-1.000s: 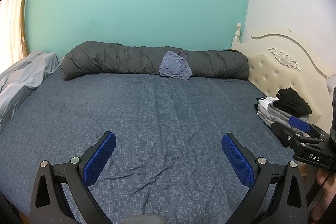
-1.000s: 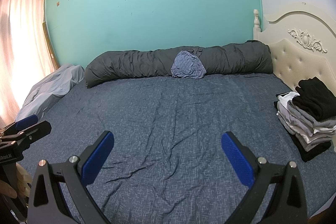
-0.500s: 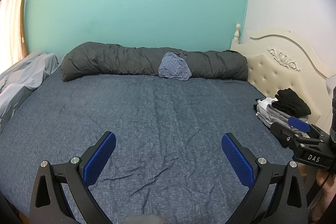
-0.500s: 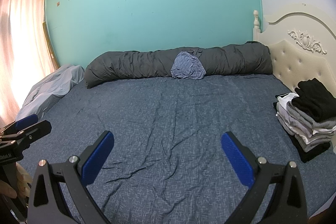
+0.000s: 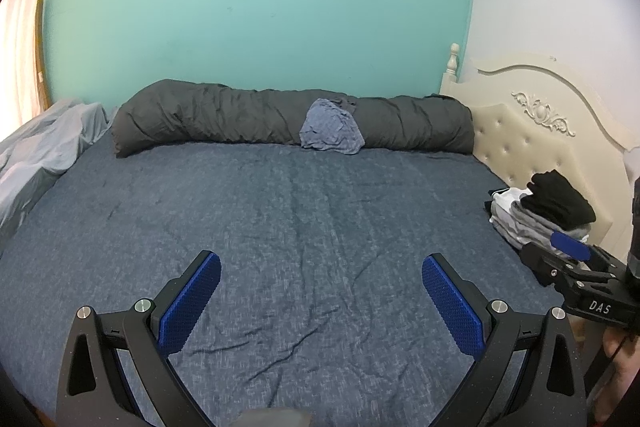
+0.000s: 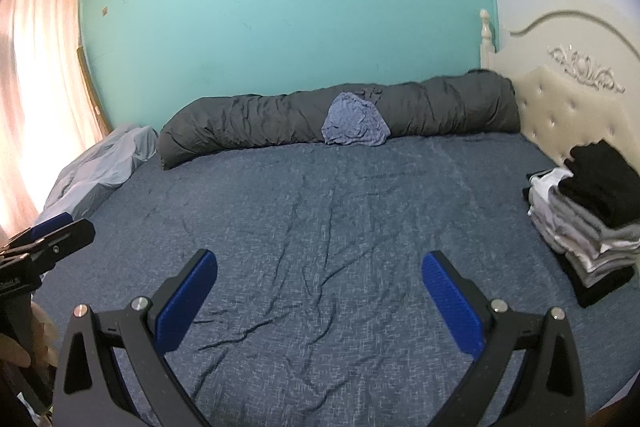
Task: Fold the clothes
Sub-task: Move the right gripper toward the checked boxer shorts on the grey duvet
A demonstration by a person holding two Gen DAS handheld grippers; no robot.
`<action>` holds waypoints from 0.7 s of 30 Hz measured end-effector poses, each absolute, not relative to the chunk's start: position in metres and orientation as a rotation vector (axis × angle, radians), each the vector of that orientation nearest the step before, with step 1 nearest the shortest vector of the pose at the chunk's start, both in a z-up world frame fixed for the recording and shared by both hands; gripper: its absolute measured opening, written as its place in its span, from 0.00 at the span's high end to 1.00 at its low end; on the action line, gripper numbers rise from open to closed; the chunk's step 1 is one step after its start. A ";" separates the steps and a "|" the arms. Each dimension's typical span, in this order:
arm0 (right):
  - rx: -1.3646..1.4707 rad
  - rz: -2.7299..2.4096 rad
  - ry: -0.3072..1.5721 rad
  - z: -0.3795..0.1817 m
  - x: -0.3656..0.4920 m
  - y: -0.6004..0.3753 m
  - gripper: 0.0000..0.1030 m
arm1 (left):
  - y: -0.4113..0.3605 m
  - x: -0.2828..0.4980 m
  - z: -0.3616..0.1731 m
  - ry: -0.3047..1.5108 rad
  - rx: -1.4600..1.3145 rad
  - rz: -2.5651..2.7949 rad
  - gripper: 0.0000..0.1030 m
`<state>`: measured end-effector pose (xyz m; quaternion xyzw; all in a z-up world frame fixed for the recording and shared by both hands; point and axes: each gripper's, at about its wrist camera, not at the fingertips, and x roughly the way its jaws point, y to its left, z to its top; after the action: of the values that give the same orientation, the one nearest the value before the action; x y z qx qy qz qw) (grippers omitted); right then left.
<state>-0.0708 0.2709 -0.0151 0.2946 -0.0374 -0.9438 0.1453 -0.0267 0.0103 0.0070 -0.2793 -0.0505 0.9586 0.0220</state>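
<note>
Hovering wide apart and empty, both grippers' fingers faced the bed; one crumpled blue garment remained, the folded stack was done.

The only clear lettering is "DAS", in white capitals on the black body of the right gripper, seen at about four o'clock in the left wrist view. In the right wrist view, at nine o'clock, the left gripper carries a strip of small white print on its black body, cut off by the edge and too blurred to read.
</note>
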 end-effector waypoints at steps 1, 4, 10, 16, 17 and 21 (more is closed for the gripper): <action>0.860 -2.716 -0.119 -0.019 -0.079 0.274 0.00 | 0.011 -0.034 0.006 -0.155 -0.869 2.972 0.00; 0.892 -2.693 -0.129 -0.032 -0.106 0.277 0.00 | 0.010 -0.060 -0.001 -0.164 -0.891 2.974 0.00; 0.916 -2.660 -0.088 -0.066 -0.185 0.276 0.00 | 0.002 -0.138 -0.031 -0.154 -0.947 3.000 0.00; 0.919 -2.609 -0.025 -0.101 -0.288 0.264 0.00 | -0.016 -0.239 -0.068 -0.156 -0.971 3.020 0.00; 0.923 -2.601 -0.011 -0.107 -0.306 0.261 0.00 | -0.018 -0.255 -0.073 -0.156 -0.971 3.023 0.00; 0.920 -2.597 0.018 -0.123 -0.362 0.255 0.00 | -0.026 -0.318 -0.093 -0.180 -1.022 3.008 0.00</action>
<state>-0.3616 0.2552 -0.1230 0.3279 0.0066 -0.9250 0.1919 -0.3183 -0.0259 -0.0931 -0.3212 -0.0567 0.9451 -0.0201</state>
